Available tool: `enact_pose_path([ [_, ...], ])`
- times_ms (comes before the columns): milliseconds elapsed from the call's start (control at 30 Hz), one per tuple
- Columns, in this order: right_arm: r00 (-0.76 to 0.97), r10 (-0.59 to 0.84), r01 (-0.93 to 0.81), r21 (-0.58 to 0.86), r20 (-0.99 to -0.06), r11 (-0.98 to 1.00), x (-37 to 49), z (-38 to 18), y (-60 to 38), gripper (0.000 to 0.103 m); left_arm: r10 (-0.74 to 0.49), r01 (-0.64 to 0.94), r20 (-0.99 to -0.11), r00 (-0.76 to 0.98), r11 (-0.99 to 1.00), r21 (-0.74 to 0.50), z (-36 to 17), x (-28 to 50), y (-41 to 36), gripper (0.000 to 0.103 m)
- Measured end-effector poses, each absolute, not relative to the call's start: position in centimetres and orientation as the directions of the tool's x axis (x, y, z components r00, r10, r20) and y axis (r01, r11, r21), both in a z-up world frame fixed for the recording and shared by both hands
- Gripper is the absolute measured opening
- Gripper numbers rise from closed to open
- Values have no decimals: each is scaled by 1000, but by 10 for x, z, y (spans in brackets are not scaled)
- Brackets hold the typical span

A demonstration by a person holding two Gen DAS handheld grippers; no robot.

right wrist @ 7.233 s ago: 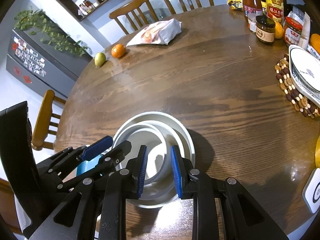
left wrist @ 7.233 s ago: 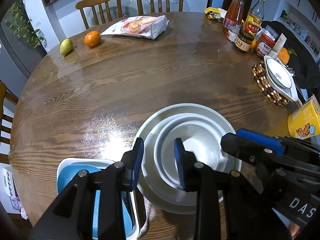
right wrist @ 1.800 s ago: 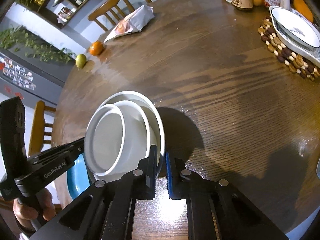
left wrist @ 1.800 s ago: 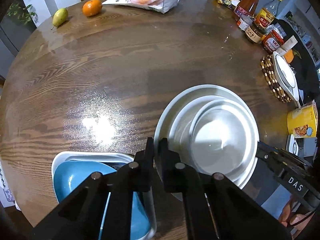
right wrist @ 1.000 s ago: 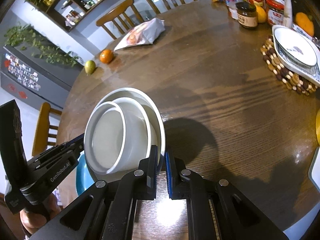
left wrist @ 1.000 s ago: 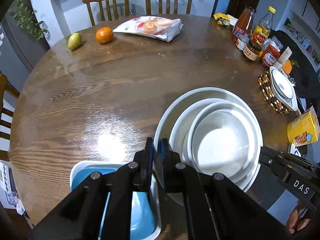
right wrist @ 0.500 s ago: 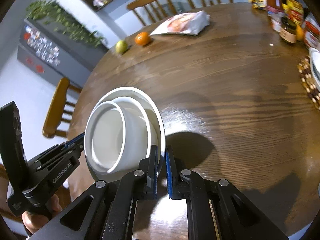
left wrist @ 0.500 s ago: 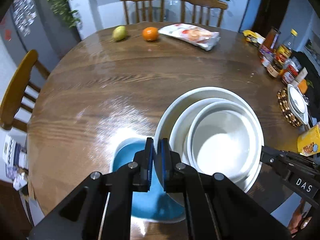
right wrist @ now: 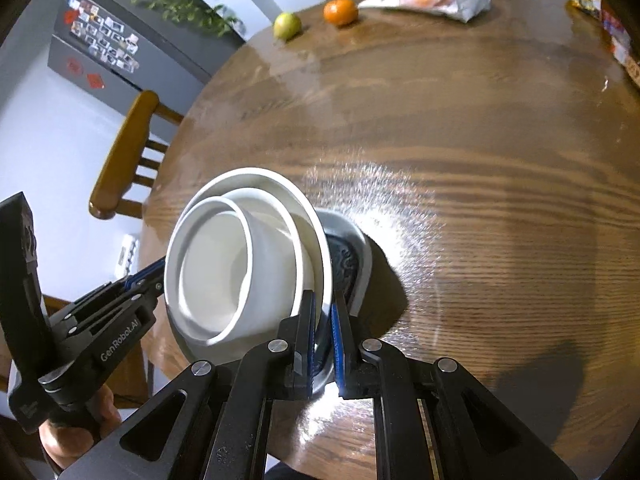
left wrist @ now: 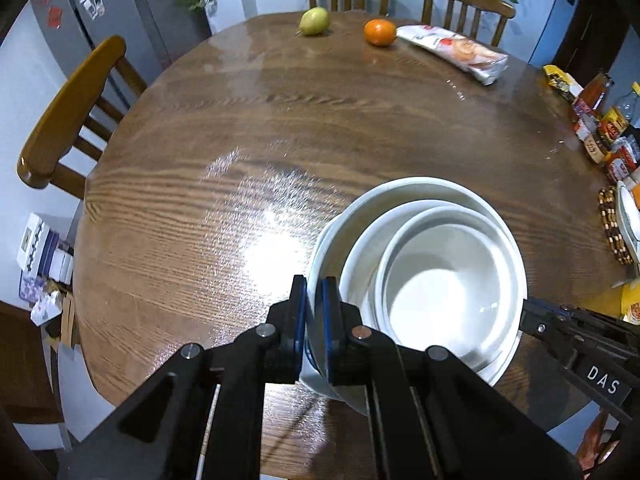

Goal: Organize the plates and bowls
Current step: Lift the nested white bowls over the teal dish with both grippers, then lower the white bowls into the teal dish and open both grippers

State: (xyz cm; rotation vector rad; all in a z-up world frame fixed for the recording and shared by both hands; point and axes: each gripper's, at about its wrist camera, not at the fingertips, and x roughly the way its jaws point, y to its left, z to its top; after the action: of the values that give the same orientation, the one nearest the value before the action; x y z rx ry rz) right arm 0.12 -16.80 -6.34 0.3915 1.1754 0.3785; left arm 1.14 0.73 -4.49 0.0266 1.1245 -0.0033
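While the white stack of bowls (left wrist: 420,276) hangs above the wooden table (left wrist: 320,128), the left gripper (left wrist: 314,328) pinches its outer rim on one side and the right gripper (right wrist: 324,344) pinches the opposite rim. Beneath it, a white square dish (right wrist: 358,264) rests on the table. A pear (left wrist: 315,21) and an orange (left wrist: 379,32) lie far off.

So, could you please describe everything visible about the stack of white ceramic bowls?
The stack of white ceramic bowls is three glossy round bowls nested by size, apparently empty. The left gripper and right gripper each clamp the outermost rim on opposite sides, holding it tilted above the wooden table, over a white-rimmed dish.
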Motion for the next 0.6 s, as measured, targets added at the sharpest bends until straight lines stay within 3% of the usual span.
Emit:
enact_pose_path([
  [600,363,435,-30,456,-824,889,45,-63,-172,11,13,42,-885,466,998,37,-49,58,0,3],
])
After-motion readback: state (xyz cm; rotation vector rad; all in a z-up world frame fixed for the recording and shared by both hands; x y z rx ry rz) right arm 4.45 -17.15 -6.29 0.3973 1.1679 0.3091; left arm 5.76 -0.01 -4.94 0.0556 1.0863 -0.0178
